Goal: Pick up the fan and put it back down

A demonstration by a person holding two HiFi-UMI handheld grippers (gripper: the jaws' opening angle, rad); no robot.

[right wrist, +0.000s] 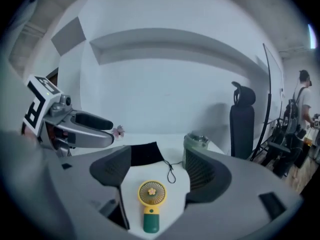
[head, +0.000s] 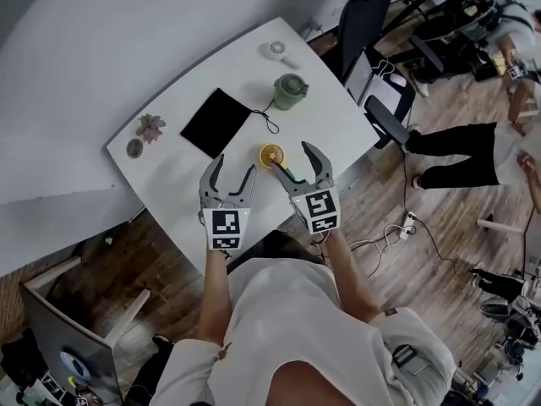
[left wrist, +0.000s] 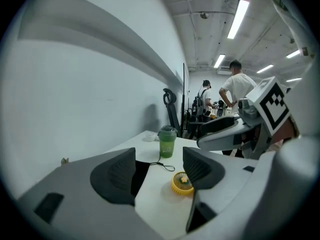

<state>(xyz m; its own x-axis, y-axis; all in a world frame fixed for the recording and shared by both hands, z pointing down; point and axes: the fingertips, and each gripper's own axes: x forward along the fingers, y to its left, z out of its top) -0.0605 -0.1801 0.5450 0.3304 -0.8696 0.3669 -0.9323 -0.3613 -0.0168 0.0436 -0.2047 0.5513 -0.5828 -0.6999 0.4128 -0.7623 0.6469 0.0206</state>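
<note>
The fan (right wrist: 151, 204) lay flat on the near part of the white table (head: 169, 172), loose, its round yellow head toward the far side. The right gripper (head: 292, 161) hung above it with its fingers partly apart and nothing between them. The left gripper (head: 235, 167), just to its left, was also open and empty.

If the pickup was the step in hand, the right gripper was the better placed. It would do well to come straight down and close across the narrow green handle (right wrist: 151, 223) rather than the head. It should also stay clear of the cord (right wrist: 171, 173) and the green cup (head: 290, 91) farther back.

The right gripper view showed the whole fan, handle included. In the left gripper view only the yellow head showed, with the handle hidden behind that gripper's right finger. The head view alone showed the black mat (head: 216, 122) whole, with the right gripper overlapping part of the fan.
</note>
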